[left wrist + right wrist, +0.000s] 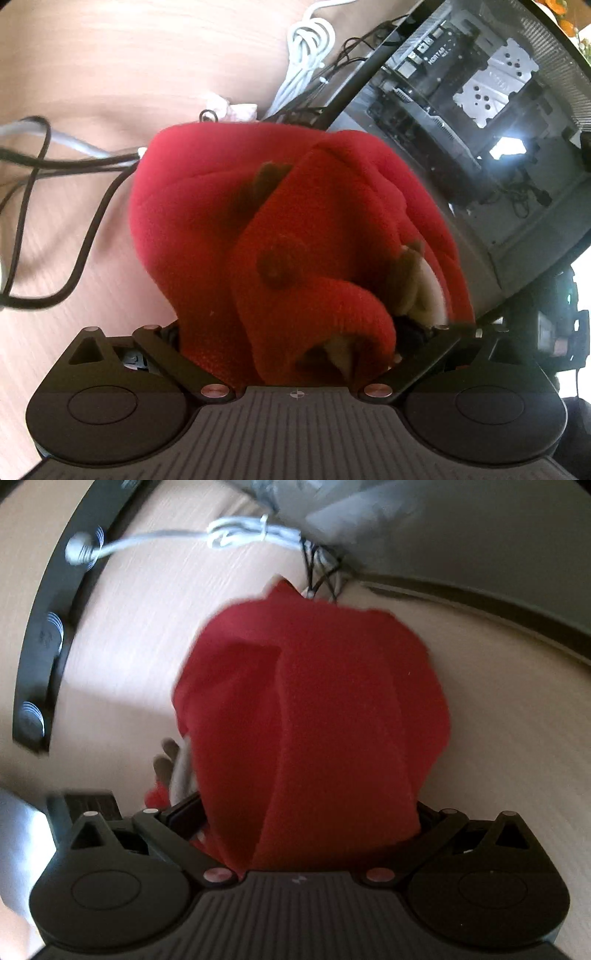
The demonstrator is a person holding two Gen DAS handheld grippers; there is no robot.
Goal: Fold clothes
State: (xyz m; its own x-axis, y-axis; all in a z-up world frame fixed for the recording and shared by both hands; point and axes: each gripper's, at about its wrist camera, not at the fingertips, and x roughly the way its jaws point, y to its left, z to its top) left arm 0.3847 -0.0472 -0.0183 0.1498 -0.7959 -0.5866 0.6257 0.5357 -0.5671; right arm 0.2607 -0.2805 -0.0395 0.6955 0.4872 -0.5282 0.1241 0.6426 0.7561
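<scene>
A red knitted garment (pixel 280 229) with brown patches fills the middle of the left wrist view. It hangs bunched from my left gripper (pixel 295 343), which is shut on it; the fabric hides the fingertips. In the right wrist view the same red garment (pixel 314 720) drapes over my right gripper (pixel 310 827), which is shut on it too, fingertips hidden. The cloth is lifted above a light wooden table (pixel 509 709). The right wrist view is blurred by motion.
An open computer case (pixel 480 110) stands at the right of the left wrist view. Black cables (pixel 74 184) and a coiled white cable (pixel 306 48) lie on the table. A black bar (pixel 48 627) and a white cable (pixel 221 533) lie at upper left in the right wrist view.
</scene>
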